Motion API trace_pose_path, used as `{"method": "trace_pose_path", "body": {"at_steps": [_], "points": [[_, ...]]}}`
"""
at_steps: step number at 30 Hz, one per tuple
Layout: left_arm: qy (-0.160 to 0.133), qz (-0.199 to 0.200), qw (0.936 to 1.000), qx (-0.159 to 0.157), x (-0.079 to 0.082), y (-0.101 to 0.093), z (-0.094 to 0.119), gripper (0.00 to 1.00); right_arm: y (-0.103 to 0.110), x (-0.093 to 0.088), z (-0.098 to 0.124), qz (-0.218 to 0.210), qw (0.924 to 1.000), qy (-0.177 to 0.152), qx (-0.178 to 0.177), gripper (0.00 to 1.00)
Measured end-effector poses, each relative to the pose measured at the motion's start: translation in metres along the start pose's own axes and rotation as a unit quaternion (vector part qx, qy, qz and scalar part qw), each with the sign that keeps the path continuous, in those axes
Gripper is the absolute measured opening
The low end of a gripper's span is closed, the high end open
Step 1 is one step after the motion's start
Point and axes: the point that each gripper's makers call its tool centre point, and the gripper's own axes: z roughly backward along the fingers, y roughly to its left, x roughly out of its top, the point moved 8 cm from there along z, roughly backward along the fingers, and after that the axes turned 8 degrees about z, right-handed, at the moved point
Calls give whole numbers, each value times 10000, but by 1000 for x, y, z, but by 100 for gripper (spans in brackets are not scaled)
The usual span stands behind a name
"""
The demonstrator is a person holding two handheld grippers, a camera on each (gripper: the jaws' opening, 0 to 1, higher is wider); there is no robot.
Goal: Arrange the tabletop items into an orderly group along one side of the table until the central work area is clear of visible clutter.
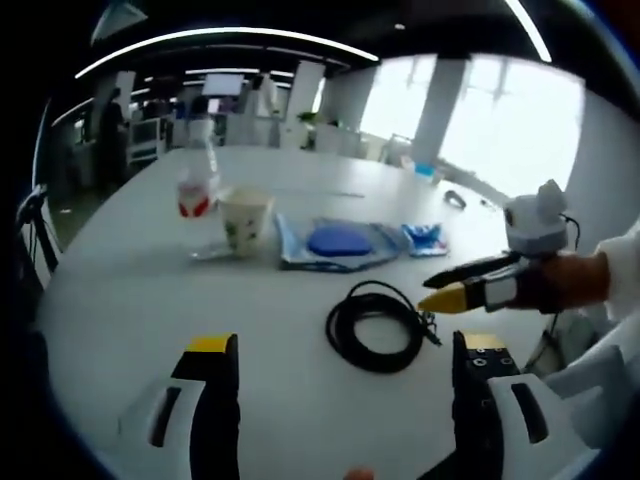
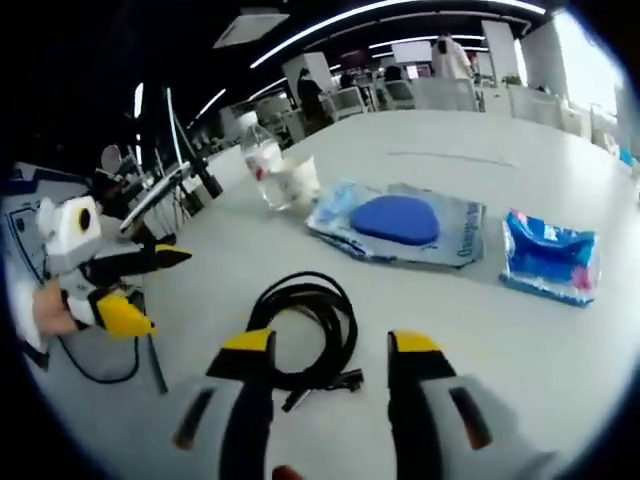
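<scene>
Hovering right gripper (image 2: 330, 350) over cable coil (image 2: 305, 330) (jaws apart), cup (image 1: 245, 220) beyond

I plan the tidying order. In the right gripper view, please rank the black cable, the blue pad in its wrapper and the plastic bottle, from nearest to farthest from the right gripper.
1. black cable, just ahead of the jaws.
2. blue pad, mid-table.
3. plastic bottle, far, beside the paper cup.

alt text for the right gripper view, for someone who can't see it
The right gripper, fingers open, hangs over a coiled black cable on a white table. Beyond lie a blue pouch, a blue packet, a paper cup and a bottle.
</scene>
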Motion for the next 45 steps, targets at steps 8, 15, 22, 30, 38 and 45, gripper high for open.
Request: {"method": "trace_pose_path", "body": {"at_steps": [8,15,22,30,38,45], "points": [[-82,-387,9992,-53,2,5,26,87,1,2,-17,231,9994,256,-79,36],[-513,-475,9974,-150,8,6,54,92,4,-7,-25,381,9983,434,5,34],[-646,-394,9970,-182,8,14,65,92,-1,-14,-29,598,9963,562,-267,23],[-995,-163,9948,-160,14,17,69,87,-10,-12,-35,609,9929,913,-461,7],[-1037,-205,9942,-187,15,15,69,85,-14,-9,-25,-497,9925,1000,-492,3],[-1184,-10,9929,-94,19,19,70,86,-22,-10,-6,-1181,9902,709,-251,2]]}}
